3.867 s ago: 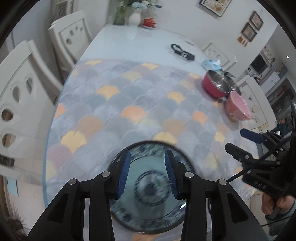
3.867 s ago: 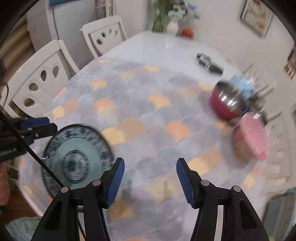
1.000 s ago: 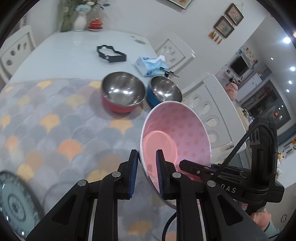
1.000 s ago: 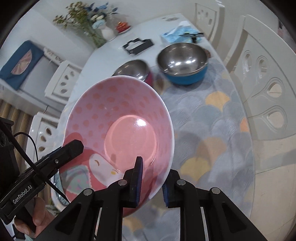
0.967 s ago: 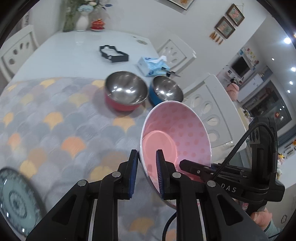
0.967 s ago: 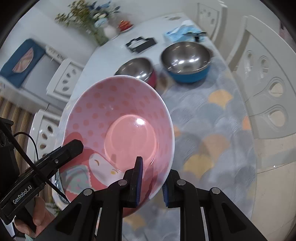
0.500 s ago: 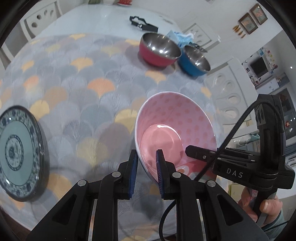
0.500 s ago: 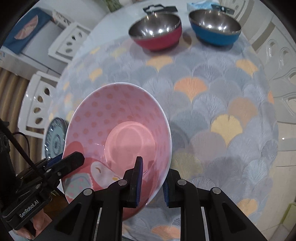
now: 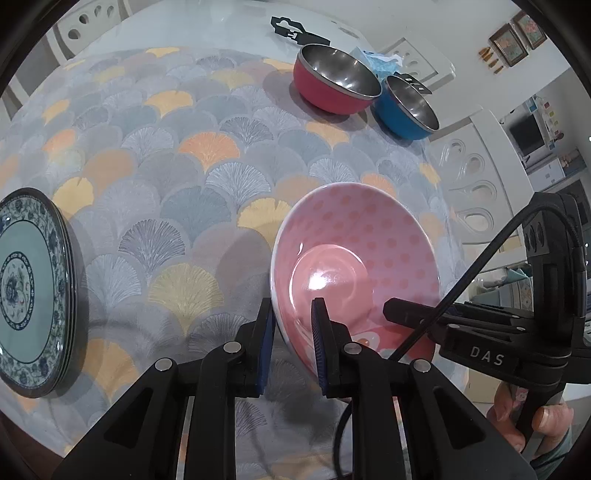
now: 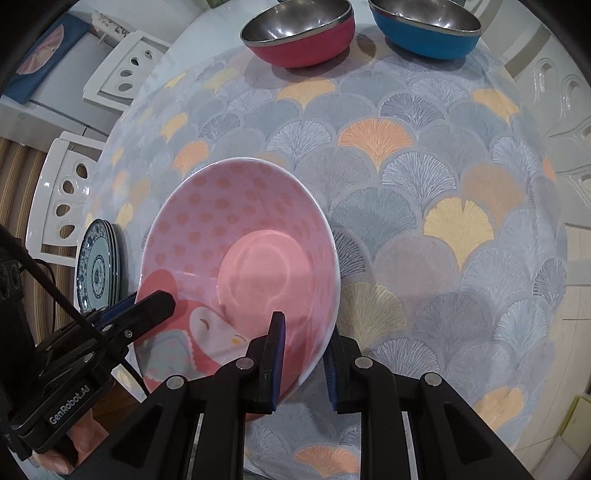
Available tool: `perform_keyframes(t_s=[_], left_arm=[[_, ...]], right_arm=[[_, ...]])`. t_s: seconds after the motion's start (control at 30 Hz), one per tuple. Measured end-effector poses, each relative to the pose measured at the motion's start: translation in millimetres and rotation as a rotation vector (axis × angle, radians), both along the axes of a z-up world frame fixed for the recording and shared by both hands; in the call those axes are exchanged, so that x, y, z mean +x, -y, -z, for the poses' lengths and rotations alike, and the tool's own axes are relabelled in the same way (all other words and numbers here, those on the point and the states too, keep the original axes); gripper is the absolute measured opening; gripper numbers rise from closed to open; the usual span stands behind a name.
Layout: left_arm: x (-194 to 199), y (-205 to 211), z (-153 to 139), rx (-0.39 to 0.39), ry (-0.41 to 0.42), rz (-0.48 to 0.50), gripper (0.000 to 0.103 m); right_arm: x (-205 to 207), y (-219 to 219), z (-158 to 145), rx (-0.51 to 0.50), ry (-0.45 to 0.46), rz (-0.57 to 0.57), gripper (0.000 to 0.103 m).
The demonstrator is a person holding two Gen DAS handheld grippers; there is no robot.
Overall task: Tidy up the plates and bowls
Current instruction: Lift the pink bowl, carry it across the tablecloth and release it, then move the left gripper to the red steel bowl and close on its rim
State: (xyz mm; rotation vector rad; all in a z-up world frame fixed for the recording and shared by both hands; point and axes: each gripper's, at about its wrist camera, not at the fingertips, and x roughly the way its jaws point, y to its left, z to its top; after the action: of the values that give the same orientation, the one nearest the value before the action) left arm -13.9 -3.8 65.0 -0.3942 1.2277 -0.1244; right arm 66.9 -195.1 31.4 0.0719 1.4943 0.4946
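Note:
A pink polka-dot bowl (image 9: 373, 251) is held above the fan-patterned tablecloth, tilted, by both grippers. My left gripper (image 9: 291, 343) is shut on its left rim. My right gripper (image 10: 304, 358) is shut on its right rim, and the bowl also shows in the right wrist view (image 10: 229, 229). A stack of blue-patterned plates (image 9: 26, 291) lies at the table's left edge; it also shows in the right wrist view (image 10: 96, 269). A red steel bowl (image 9: 332, 85) and a blue steel bowl (image 9: 406, 110) stand side by side at the far side.
White chairs (image 10: 70, 195) stand round the table. A black holder (image 9: 291, 29) and a tissue pack (image 9: 380, 61) lie beyond the steel bowls. The table's near edge (image 9: 122, 446) runs just below the grippers.
Both grippers have carried the pink bowl lower and toward the near side of the table, tipping the views downward. The plates have come more fully into view at left.

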Motion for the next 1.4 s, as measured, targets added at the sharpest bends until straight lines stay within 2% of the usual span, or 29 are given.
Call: perform_keyframes(t_s=[0.23, 0.4, 0.53, 0.6, 0.67, 0.73, 0.8, 0.87, 1.1, 1.2, 1.33, 1.4], left_arm=[[-3.6, -0.1, -3.4, 0.015, 0.01, 0.012, 0.018], [-8.3, -10.3, -7.7, 0.015, 0.021, -0.006, 0.019], [-11.1, -22.9, -15.5, -0.005, 0.027, -0.03, 0.019], [-10.8, -27.6, -23.5, 0.001, 0.045, -0.038, 0.019], [-8.3, -32.5, -33.3, 0.008, 0.07, -0.045, 0.019], [-3.8, -36.6, -44.2, 0.004, 0.098, -0.053, 0.02], [2.2, -40.2, -56.6, 0.0, 0.136, -0.059, 0.028], [10.6, -41.8, -69.9, 0.008, 0.177, -0.061, 0.028], [48.9, -41.4, -128.3, 0.023, 0.326, -0.022, 0.031], [63.6, -39.7, -148.8, 0.016, 0.382, -0.007, 0.034], [83.0, -36.3, -157.9, 0.01, 0.411, 0.006, 0.05], [93.2, -33.2, -154.6, 0.013, 0.408, 0.015, 0.05]], right_arm=[[-1.0, 5.6, -4.8, 0.031, -0.023, 0.009, 0.019], [-0.1, 19.5, -5.1, 0.119, -0.126, 0.025, 0.02], [-3.7, 30.5, -20.1, 0.141, -0.125, 0.032, 0.023], [-5.3, 36.3, -35.6, 0.137, -0.083, 0.028, 0.028], [-3.2, 40.9, -47.3, 0.139, -0.053, 0.038, 0.038], [3.1, 46.5, -60.6, 0.177, -0.026, 0.077, 0.053], [12.1, 53.3, -76.9, 0.23, 0.01, 0.117, 0.054], [19.9, 56.1, -91.3, 0.247, 0.056, 0.138, 0.054], [36.2, 61.1, -172.6, 0.302, 0.427, 0.239, 0.054], [40.2, 55.3, -190.7, 0.318, 0.526, 0.251, 0.055], [56.7, 43.6, -185.9, 0.315, 0.515, 0.239, 0.056], [67.3, 37.4, -174.9, 0.308, 0.482, 0.239, 0.056]])
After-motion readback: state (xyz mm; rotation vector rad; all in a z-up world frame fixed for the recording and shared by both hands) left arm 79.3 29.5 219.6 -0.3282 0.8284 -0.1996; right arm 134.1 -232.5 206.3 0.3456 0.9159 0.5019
